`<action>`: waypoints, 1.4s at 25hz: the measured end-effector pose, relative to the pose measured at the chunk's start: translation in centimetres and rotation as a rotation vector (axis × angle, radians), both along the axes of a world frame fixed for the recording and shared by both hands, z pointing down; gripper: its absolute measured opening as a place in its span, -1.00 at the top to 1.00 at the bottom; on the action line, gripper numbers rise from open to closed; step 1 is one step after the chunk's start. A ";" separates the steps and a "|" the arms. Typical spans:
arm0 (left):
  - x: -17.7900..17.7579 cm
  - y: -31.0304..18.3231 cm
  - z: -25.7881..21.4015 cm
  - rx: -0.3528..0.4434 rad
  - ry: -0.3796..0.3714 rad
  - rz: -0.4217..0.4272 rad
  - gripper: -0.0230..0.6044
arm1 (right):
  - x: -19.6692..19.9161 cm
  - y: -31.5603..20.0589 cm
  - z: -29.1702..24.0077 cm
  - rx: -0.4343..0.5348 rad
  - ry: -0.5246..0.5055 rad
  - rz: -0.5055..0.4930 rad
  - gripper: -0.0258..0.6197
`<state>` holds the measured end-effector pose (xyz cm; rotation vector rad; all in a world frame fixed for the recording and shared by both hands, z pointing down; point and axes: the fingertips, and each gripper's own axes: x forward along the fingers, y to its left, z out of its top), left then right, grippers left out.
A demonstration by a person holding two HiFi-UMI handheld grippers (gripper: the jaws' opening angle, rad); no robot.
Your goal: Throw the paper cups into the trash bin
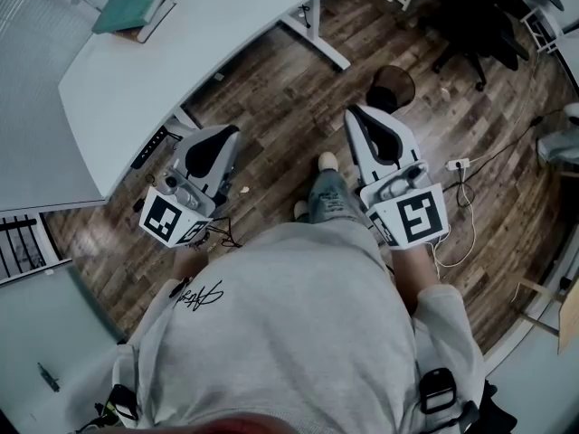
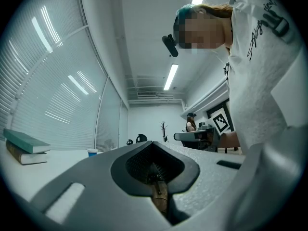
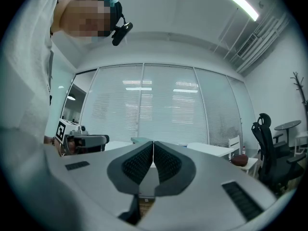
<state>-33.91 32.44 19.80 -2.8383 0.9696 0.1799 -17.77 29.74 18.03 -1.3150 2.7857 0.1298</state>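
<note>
Meanwhile, a person is holding the left gripper (image 1: pixel 226 136) and right gripper (image 1: pixel 355 117) beside a desk (image 1: pixel 181 52), both sets of jaws pressing together on nothing.

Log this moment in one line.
left hand-held gripper shut, empty | right hand-held gripper shut, empty | trash bin ahead on floor

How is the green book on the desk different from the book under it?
The teal book lies on top and shows its whole cover; the lower book sits beneath, only its edge peeking out. The teal book is blue-green; the lower book looks brownish. Both are closed and lie flat on the white desk.
</note>
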 end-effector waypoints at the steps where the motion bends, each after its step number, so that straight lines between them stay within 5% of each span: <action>1: 0.0 -0.3 -0.1 0.003 0.001 -0.004 0.92 | 0.0 -0.3 -0.1 0.005 -0.002 -0.003 0.88; 35: 2.2 -16.0 -0.8 0.005 0.018 -0.136 0.92 | 2.6 -18.3 -0.2 0.004 0.009 -0.084 0.88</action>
